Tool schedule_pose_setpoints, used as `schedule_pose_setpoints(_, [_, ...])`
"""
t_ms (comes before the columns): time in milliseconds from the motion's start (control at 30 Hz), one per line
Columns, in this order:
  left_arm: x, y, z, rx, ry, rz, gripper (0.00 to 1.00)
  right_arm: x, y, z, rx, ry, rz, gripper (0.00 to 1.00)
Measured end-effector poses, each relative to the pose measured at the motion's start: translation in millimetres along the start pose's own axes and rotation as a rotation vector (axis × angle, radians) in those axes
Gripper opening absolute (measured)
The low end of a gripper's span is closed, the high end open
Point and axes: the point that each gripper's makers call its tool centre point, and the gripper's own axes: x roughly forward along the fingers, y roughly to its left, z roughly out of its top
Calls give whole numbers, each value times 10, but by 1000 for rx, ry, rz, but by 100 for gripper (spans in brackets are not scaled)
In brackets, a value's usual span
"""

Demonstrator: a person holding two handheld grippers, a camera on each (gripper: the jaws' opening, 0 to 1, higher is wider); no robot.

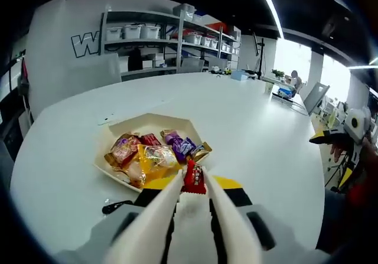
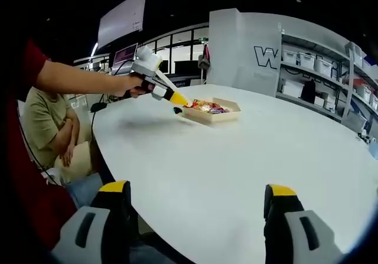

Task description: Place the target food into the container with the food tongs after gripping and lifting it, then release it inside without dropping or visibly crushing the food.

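Tongs [image 1: 192, 188] grip a red snack [image 1: 194, 178] at the tray [image 1: 175, 122].
The left gripper [image 2: 155, 82] squeezes the white tongs shut on the packet at the tray's near edge; the right gripper [image 2: 198, 217] hangs wide open, well apart over the table [image 1: 260, 128].

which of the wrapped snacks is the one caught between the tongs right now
The small red wrapped snack, at the tray's near edge, sits between the white tong tips. The purple, pink and yellow packets lie loose in the tray.

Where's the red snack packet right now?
In the left gripper view, the red snack packet sits between the tong tips of the left claw, at the near edge of the tray of wrapped snacks.
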Motion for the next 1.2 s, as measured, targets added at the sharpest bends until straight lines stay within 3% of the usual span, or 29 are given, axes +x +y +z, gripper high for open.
schedule_pose_setpoints(867, [202,219,336,46,-5,38,21,-11,-111,-9,10,5,-16,92])
schedule_pose_setpoints(1200, [226,328,381,45,-5,55,22,-5,-136,-62,19,13,-22,92])
